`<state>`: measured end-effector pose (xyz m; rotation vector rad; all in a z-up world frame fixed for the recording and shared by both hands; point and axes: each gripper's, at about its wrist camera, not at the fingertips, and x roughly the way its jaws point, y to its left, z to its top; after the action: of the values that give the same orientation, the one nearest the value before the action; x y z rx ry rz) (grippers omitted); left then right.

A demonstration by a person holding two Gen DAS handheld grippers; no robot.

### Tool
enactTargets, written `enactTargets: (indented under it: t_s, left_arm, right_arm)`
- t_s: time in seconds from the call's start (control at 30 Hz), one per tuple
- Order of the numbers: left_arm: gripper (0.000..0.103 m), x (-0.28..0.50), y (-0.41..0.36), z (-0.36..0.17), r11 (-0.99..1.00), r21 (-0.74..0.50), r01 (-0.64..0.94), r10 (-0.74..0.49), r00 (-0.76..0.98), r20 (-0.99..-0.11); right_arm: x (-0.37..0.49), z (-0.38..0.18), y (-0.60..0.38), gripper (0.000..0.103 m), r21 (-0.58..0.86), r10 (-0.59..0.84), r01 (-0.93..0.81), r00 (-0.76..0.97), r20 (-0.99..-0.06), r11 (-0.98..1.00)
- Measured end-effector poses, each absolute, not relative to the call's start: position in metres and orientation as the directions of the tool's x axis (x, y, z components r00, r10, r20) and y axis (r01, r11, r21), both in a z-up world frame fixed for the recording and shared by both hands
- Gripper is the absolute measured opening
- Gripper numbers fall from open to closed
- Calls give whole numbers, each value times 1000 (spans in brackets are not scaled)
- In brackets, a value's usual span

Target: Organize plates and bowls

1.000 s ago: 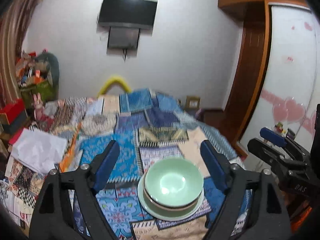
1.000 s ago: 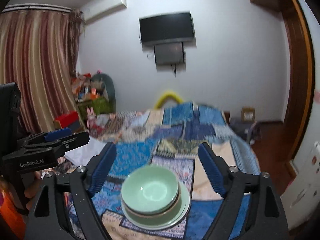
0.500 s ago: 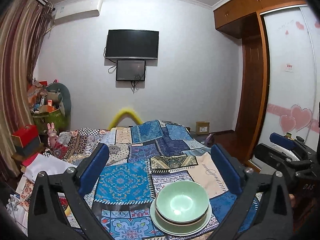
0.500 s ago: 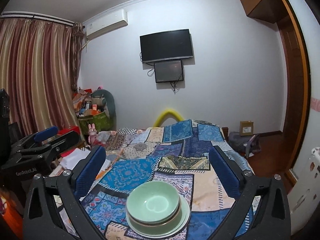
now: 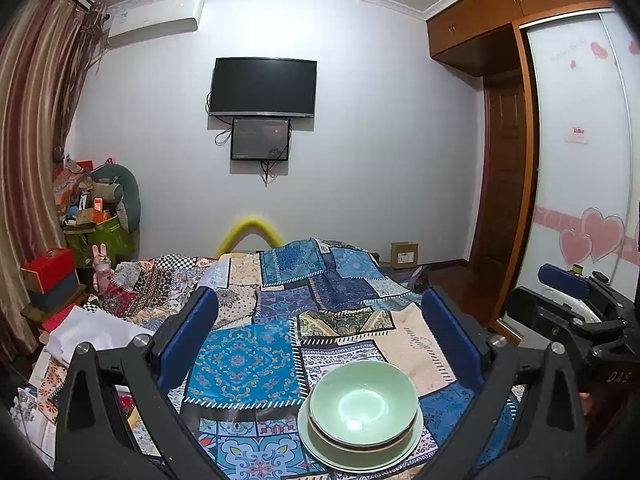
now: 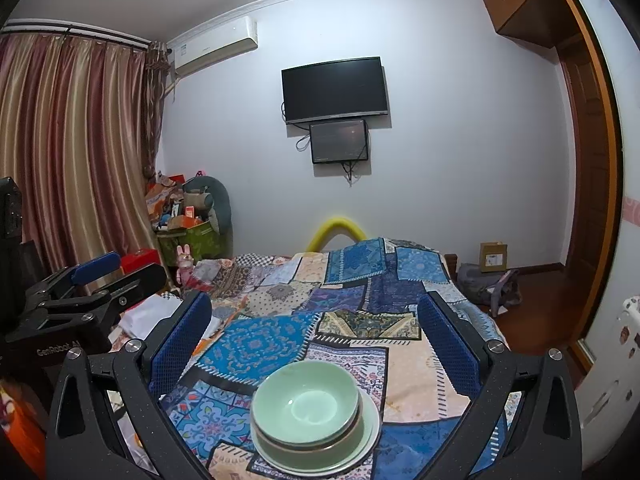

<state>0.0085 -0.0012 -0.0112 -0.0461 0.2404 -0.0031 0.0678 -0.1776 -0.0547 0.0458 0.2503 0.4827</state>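
Seemingly done: pale green glazed ceramic bowls [image 5: 363, 403] nested, stacked on matching round plate [image 5: 320, 450].
Left to do: nothing visible.
Stack location: near edge of patterned blue patchwork cloth [image 5: 244, 360], between both grippers.
Left gripper [image 5: 319, 338]: spread wide, empty.
Right gripper [image 6: 314, 340]: spread wide, empty.
Textures: glossy smooth crockery; soft cloth.
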Motion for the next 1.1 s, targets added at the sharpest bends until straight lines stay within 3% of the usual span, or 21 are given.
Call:
enactTargets:
  t_s: [1.1]
  left_arm:
    - [103, 11, -1, -13, 999, -43, 19, -29, 971, -239]
  right_arm:
    - [68, -52, -175, 103, 99, 473, -464, 849, -233, 880]
